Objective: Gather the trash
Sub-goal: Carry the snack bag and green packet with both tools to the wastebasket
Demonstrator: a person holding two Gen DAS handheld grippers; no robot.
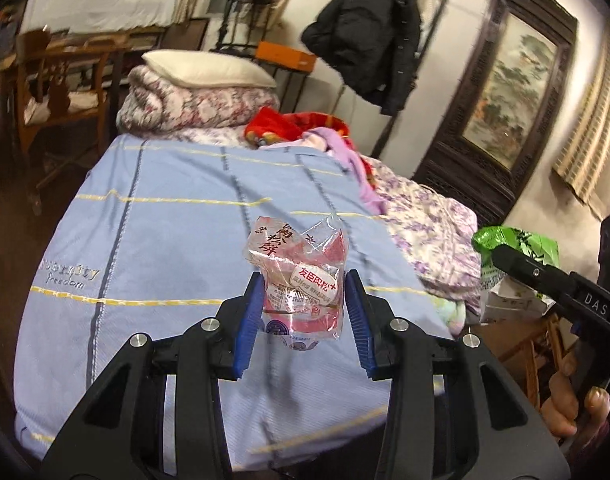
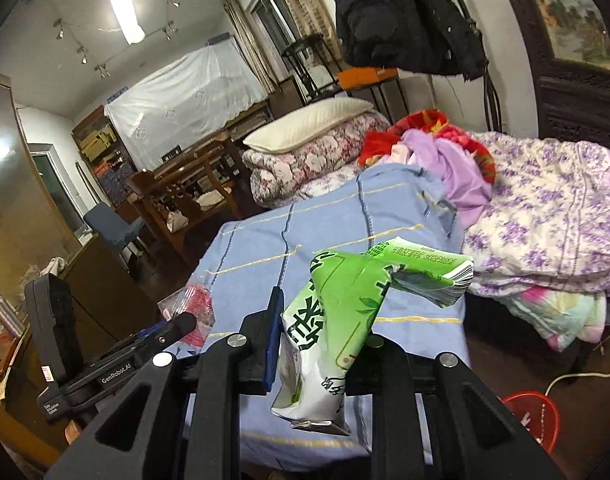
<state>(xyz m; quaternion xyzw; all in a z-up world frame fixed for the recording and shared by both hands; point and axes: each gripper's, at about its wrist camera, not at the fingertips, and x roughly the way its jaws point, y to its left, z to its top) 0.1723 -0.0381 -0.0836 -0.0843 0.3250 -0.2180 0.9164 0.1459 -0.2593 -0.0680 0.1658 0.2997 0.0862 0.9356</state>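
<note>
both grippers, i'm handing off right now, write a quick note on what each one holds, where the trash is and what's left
Left gripper: shut on the pink wrapper, held up over the blue bedspread.
Right gripper: shut on the green packet, also lifted above the bed.
Done: both pieces are picked up; no other loose trash shows on the bedspread.
Left: drop both. A red bin stands on the floor at the lower right of the right wrist view; it looks like the likely place, though what is in it can't be made out clearly.
</note>
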